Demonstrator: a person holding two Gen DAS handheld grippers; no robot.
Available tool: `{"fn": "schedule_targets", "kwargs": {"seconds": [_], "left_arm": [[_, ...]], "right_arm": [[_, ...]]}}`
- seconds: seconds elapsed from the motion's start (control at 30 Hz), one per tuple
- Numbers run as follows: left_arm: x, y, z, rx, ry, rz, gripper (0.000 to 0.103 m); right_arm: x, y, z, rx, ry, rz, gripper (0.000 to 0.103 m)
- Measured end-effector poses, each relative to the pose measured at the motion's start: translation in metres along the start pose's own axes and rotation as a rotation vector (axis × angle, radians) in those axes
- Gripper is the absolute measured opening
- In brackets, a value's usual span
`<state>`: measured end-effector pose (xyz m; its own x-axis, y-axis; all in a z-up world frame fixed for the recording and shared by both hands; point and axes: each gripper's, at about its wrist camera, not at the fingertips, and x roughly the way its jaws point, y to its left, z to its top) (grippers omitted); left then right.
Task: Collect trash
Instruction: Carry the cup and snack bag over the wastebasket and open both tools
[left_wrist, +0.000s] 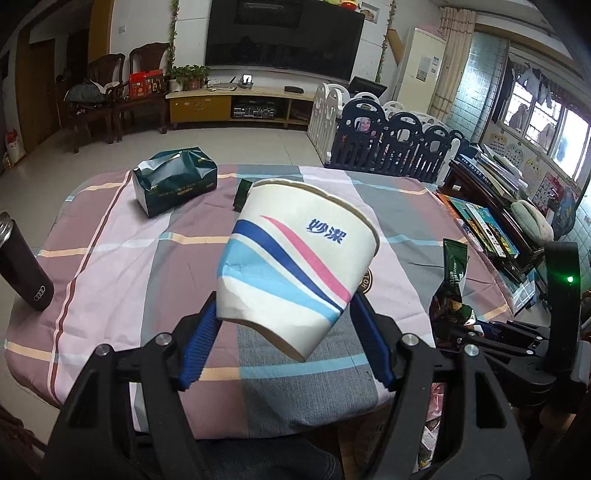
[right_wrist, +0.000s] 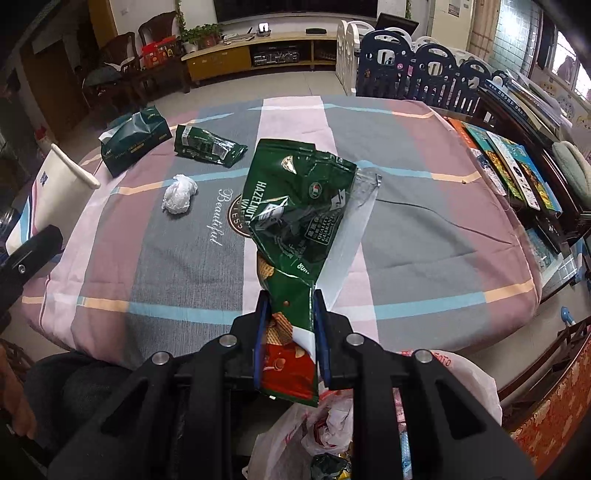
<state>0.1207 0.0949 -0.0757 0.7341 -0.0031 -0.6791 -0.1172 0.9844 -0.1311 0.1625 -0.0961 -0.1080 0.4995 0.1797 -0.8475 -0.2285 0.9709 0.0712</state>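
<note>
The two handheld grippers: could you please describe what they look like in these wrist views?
Both are matte black, angular frames with triangular cut-outs and round silver pivot bolts. The left gripper carries ribbed blue pads on its two fingers; the right gripper has the same blue pads. From the left wrist view, a small green light glows on the right unit's black upright housing.

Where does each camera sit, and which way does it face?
Left wrist: on the left gripper, looking down across the table; its fingers hold a paper cup.
Right wrist: on the right gripper, facing the same table; it holds a green wrapper above a trash bag.
Shared: cup, wrapper, tissue pack, TV stand.
</note>
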Motion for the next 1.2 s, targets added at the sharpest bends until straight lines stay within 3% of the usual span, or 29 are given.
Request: {"fn": "schedule_targets", "kwargs": {"seconds": [0.33,0.8,1.03,1.2], "left_arm": [[-0.032,-0.034,-0.023,0.044,0.003,-0.003,0.071],[-0.081,-0.059,-0.029,0.077,-0.036,-0.051,0.071],[-0.087,-0.085,-0.037,0.120,-0.015,-0.106,0.071],[-0.074,-0.105,-0.047,0.156,0.029,-0.147,0.071]], "right_arm": [[-0.043,-0.028,-0.026,0.046,-0.036,0.001,0.024],[-0.112,-0.071,-0.064,0.080,-0.100,-0.049,0.024],[-0.110,-0.095,-0.089,0.114,-0.054,-0.066,0.024],[-0.078,-0.107,-0.121,0.136,0.059,-0.076,0.024]]}}
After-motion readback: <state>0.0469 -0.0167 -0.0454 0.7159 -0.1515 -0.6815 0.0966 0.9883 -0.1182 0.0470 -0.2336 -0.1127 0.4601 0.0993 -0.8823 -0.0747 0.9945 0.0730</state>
